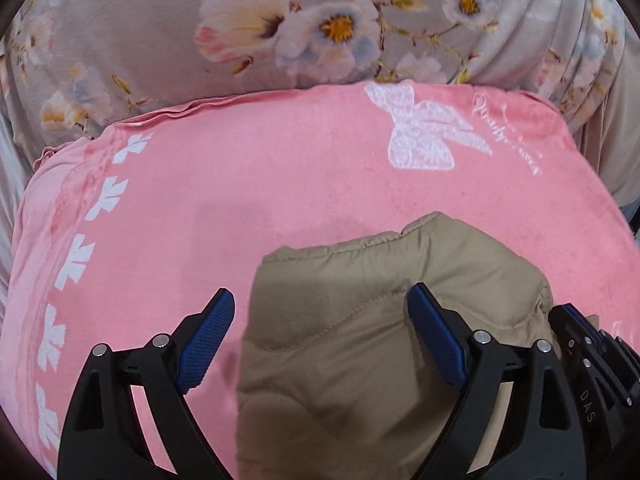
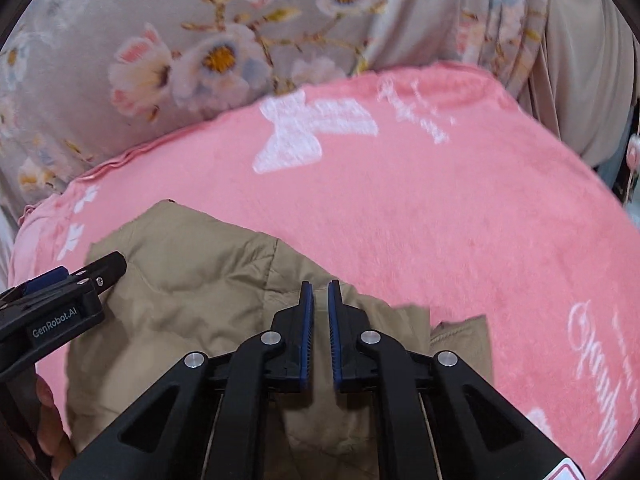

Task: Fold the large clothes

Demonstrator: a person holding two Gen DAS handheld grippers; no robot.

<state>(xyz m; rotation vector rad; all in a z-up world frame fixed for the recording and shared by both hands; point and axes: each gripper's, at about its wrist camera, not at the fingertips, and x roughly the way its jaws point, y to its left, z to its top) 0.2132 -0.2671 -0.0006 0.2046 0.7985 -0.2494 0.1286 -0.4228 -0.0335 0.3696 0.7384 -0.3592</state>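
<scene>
Currently the tan quilted garment [image 1: 360, 320] lies bunched in a partly folded heap on a pink blanket [image 1: 280, 184] printed with a white butterfly [image 1: 424, 132] and a row of white leaf shapes along its left border. Behind the blanket lies a grey floral sheet [image 1: 160, 40], rumpled into pleats on the right.

Left tool [image 1: 320, 332]: jaws spread wide, hovering over the garment's left edge. Its left finger sits above bare blanket, its right finger above the tan fabric. Nothing is between the pads; contact with the cloth cannot be confirmed.

Right tool [image 2: 321, 328]: the 2 blue pads [image 2: 307, 332] stand almost together, with only a narrow slit between them. No fabric is visible in the slit; the tips sit over the garment's near right portion. Whether they touch it, I cannot tell.

From the right wrist view, the left tool is seen at the garment's left side, with part of the person's hand [image 2: 48, 428] below it.
</scene>
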